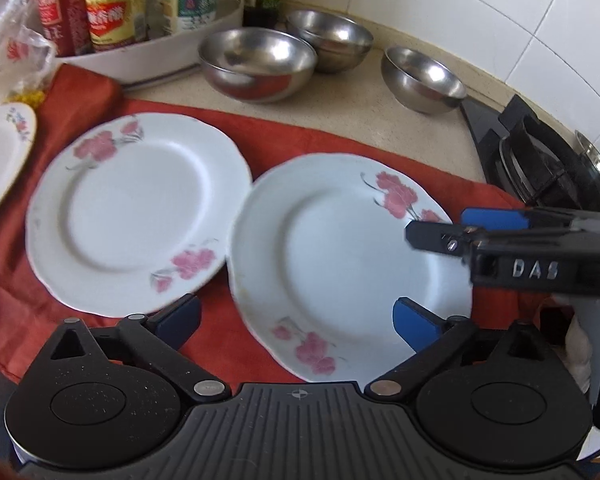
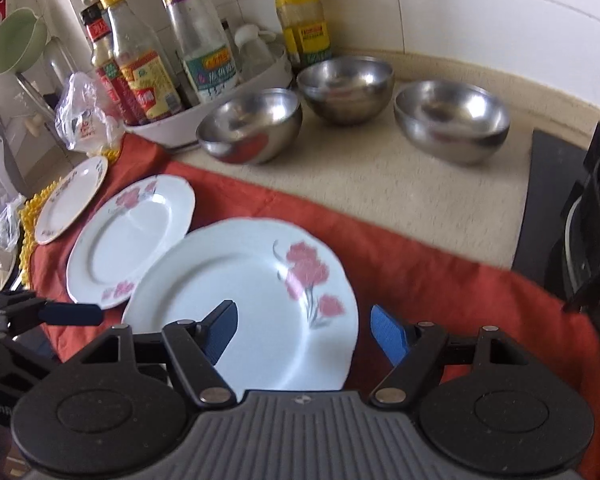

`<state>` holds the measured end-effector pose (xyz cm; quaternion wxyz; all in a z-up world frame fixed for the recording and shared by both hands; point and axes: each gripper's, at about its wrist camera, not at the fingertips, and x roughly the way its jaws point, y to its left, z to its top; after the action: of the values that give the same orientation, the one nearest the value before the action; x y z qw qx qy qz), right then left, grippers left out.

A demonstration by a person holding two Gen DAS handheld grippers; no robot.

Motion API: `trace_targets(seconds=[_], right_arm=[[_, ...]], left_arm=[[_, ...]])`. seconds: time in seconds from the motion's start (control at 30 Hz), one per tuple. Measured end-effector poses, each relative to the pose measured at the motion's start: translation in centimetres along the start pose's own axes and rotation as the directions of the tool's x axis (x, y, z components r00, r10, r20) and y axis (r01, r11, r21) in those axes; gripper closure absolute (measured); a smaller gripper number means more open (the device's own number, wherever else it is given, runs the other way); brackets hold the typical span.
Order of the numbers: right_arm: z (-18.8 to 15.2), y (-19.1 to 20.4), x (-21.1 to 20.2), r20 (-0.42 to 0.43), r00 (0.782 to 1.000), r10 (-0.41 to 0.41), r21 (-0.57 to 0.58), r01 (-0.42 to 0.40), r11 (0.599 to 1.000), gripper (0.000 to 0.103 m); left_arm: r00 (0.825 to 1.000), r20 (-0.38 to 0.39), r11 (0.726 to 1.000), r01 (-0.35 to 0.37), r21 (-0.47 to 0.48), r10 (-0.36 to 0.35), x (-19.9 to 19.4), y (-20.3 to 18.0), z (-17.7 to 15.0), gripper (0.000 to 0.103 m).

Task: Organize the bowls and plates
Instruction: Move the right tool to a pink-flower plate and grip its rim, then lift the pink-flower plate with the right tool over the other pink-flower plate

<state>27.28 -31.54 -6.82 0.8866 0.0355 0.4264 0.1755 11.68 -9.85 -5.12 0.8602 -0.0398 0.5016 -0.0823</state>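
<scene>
Two white plates with pink flowers lie on a red cloth [image 1: 228, 336]: the left plate [image 1: 134, 210] [image 2: 128, 240] and the right plate [image 1: 340, 264] [image 2: 256, 300], whose left rim overlaps the left plate's edge. A smaller gold-rimmed plate [image 1: 0, 156] [image 2: 70, 200] lies at far left. Three steel bowls [image 1: 258, 62] [image 1: 328, 38] [image 1: 422, 80] stand behind on the counter, also seen in the right wrist view [image 2: 250, 126] [image 2: 346, 90] [image 2: 452, 120]. My left gripper [image 1: 296, 316] is open above the right plate's near-left rim. My right gripper [image 2: 304, 332] is open, straddling that plate's right rim; it also shows in the left wrist view [image 1: 480, 228].
A white tray [image 1: 172, 50] of sauce bottles stands at the back left, with plastic bags [image 2: 84, 116] beside it. A gas stove [image 1: 540, 160] sits at the right. Tiled wall [image 2: 460, 8] runs behind the counter.
</scene>
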Motion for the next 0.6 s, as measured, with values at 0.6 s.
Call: trace_targets(seconds=[0.6], right_arm=[[7.2, 8.8, 8.7, -0.057, 0.985, 0.16, -0.093, -0.165, 0.982, 0.031]], left_arm=[[0.974, 0.093, 0.949, -0.174, -0.263, 0.205, -1.5, 13.3, 2.5, 0.01]])
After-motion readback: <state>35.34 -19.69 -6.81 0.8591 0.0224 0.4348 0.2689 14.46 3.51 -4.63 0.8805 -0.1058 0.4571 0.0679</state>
